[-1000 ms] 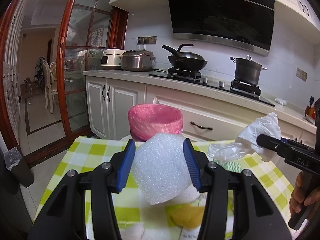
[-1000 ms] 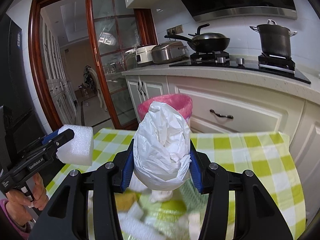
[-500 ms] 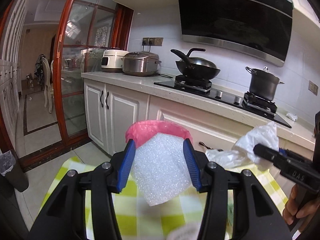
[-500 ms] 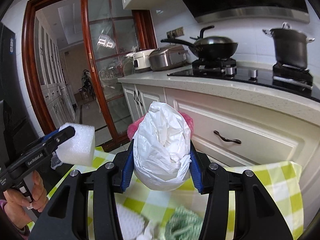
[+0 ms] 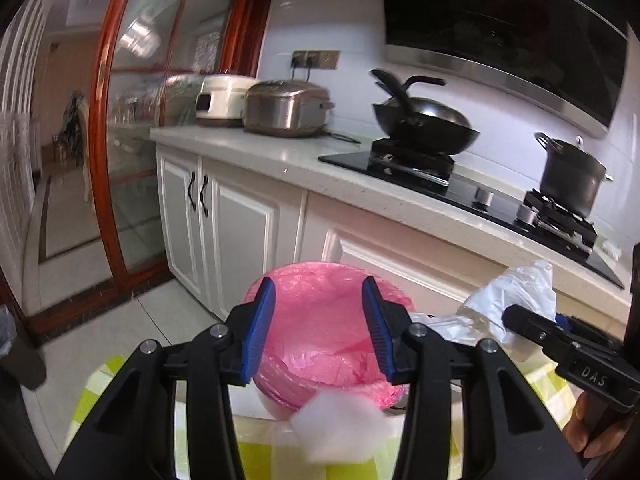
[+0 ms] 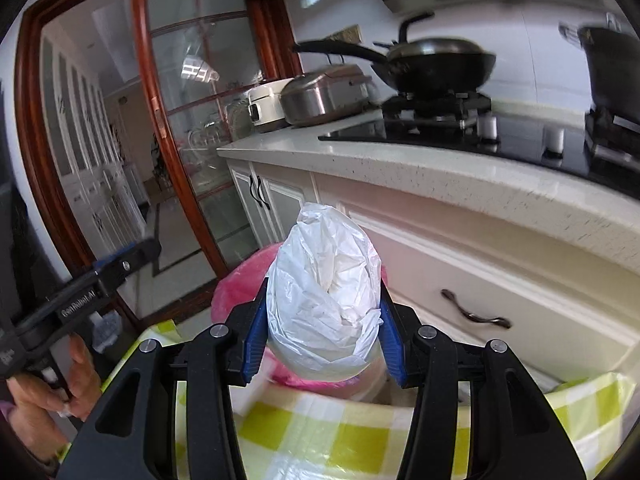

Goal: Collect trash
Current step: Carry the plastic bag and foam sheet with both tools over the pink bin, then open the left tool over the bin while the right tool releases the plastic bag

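Observation:
My left gripper (image 5: 318,332) is open and empty over the bin lined with a pink bag (image 5: 320,344), which stands beyond the far table edge. A white foam block (image 5: 340,426) is blurred below the jaws, at the bin's near rim. My right gripper (image 6: 323,322) is shut on a crumpled white plastic bag (image 6: 324,300), held near the pink bin (image 6: 236,284). In the left wrist view the right gripper (image 5: 516,314) and its white bag (image 5: 516,292) are at the right. In the right wrist view the left gripper (image 6: 136,254) is at the left.
A table with a green and white checked cloth (image 6: 304,436) lies under both grippers. White kitchen cabinets (image 5: 224,216) and a counter with a wok (image 5: 424,124), a pot (image 5: 572,176) and rice cookers (image 5: 286,108) stand behind the bin. A red-framed glass door (image 5: 132,128) is at the left.
My left gripper moved forward over the pink bin and opened, letting go of the foam block, which now drops below the jaws. My right gripper moved forward toward the bin with the white bag.

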`<state>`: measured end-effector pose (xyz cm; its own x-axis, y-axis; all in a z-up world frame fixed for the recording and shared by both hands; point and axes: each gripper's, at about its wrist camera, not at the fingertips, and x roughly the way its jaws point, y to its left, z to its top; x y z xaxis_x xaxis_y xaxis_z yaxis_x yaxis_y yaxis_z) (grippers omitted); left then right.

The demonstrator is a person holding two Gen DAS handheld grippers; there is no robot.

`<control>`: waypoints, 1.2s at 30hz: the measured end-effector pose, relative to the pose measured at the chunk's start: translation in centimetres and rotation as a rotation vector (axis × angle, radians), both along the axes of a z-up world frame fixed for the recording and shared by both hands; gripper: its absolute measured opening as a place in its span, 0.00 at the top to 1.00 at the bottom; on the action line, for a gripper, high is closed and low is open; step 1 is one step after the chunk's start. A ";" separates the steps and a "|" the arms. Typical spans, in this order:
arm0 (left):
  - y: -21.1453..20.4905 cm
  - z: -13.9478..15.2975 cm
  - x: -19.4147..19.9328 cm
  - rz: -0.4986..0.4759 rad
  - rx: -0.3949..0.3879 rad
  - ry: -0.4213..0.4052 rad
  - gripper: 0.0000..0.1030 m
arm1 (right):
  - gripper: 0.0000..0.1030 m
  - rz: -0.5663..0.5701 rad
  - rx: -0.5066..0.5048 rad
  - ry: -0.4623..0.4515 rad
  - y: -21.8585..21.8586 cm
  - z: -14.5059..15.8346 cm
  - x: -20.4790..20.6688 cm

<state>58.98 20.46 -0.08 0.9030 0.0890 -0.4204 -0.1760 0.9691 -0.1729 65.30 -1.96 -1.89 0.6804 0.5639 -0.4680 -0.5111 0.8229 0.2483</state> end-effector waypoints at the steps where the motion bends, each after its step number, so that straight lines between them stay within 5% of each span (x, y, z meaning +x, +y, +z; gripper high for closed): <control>1: 0.2 -0.3 0.2 0.004 0.007 -0.005 0.58 | 0.54 0.003 -0.005 0.000 0.4 -0.2 0.6; 9: -0.6 -4.0 -2.2 -0.014 0.060 0.004 0.55 | 0.54 0.015 0.008 0.000 0.9 -1.6 1.5; 11: -1.2 -5.3 -3.0 -0.027 0.063 0.023 0.39 | 0.54 0.024 -0.003 -0.011 0.8 -1.8 1.0; 13: -2.0 -7.4 -3.3 -0.059 0.066 0.070 0.34 | 0.54 0.030 -0.022 -0.020 0.9 -2.1 0.6; 18: -3.2 -11.4 -3.0 -0.115 0.095 0.195 0.34 | 0.54 0.041 -0.049 -0.036 0.5 -2.6 -0.7; 28: -3.7 -15.1 -1.0 -0.142 0.106 0.282 0.30 | 0.54 0.038 -0.019 -0.043 -1.1 -2.6 -1.6; 36: -4.4 -13.7 -1.9 -0.120 0.156 0.208 0.38 | 0.54 0.030 -0.021 -0.041 -1.7 -2.8 -1.6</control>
